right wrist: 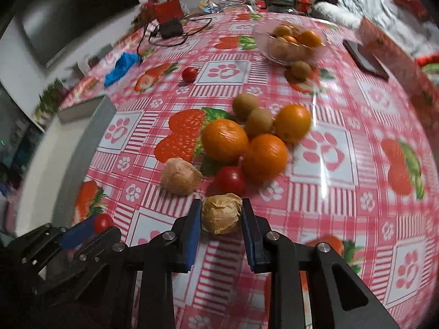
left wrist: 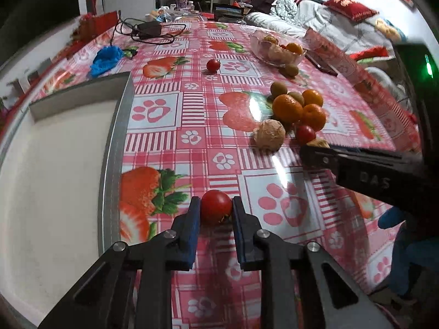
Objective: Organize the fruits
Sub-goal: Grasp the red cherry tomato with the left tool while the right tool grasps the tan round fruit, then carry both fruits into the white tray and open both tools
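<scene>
Left wrist view: left gripper (left wrist: 216, 205) clamped on a cherry tomato (left wrist: 216, 210) just beside the white tray (left wrist: 55, 164). Right gripper (right wrist: 221, 208) pads touch both sides of a tan husked fruit (right wrist: 221, 213), next to the pile of oranges (right wrist: 225, 140) on the tablecloth (right wrist: 343, 205).

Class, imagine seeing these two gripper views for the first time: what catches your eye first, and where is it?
Each gripper grips a fruit: the left gripper holds a red tomato, the right gripper a papery husked fruit. Beyond them, a heap of oranges sits mid-table on the strawberry tablecloth, with a glass bowl of fruit farther back.
</scene>
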Demonstrator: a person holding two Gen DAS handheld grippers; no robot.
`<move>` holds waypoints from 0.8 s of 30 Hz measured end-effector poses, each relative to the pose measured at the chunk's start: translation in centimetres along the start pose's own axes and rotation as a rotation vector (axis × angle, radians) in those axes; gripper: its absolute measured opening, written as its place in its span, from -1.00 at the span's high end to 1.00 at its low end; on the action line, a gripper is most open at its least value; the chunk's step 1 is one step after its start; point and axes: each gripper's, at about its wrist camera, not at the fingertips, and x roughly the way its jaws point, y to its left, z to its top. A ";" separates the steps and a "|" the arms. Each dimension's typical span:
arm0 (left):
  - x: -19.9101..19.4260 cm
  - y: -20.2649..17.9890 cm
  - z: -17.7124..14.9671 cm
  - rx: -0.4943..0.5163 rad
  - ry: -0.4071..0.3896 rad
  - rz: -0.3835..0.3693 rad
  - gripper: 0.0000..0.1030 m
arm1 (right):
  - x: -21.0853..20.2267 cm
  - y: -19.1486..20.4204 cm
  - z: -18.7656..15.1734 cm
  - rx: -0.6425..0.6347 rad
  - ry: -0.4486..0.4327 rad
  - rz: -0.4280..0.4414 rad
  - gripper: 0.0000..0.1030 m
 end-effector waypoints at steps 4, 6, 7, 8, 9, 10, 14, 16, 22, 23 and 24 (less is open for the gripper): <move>-1.0 -0.1 -0.3 -0.002 -0.017 -0.011 0.53 | -1.1 -1.3 -1.0 0.025 0.000 0.028 0.43; -1.6 -0.2 -0.3 -0.001 -0.026 -0.011 0.53 | -1.7 -1.8 -1.4 0.037 0.001 0.042 0.43; -2.0 -0.4 -0.2 -0.004 -0.032 -0.014 0.53 | -1.9 -1.9 -1.6 0.042 0.001 0.048 0.43; -2.3 -0.4 -0.2 -0.005 -0.036 -0.019 0.53 | -2.2 -2.1 -1.7 0.045 0.002 0.054 0.43; -2.9 -0.5 -0.2 -0.006 -0.043 -0.024 0.53 | -2.3 -2.2 -1.8 0.046 0.001 0.059 0.43; -3.3 -0.6 -0.1 -0.006 -0.049 -0.026 0.53 | -2.7 -2.1 -1.9 0.043 -0.003 0.062 0.43; -5.0 -0.3 0.3 -0.006 -0.063 -0.015 0.52 | -3.8 -1.7 -2.2 0.031 -0.016 0.066 0.43; -5.7 0.3 0.6 -0.010 -0.062 -0.001 0.52 | -4.4 -1.2 -2.2 0.019 -0.026 0.065 0.43; -8.6 3.9 1.7 -0.062 -0.081 0.012 0.52 | -5.4 0.9 -1.6 -0.025 -0.042 0.068 0.43; -9.0 4.4 1.9 -0.065 -0.089 0.020 0.52 | -5.5 1.4 -1.4 -0.031 -0.041 0.071 0.43; -9.5 5.2 2.0 -0.066 -0.099 0.032 0.52 | -5.5 1.9 -1.2 -0.038 -0.040 0.076 0.43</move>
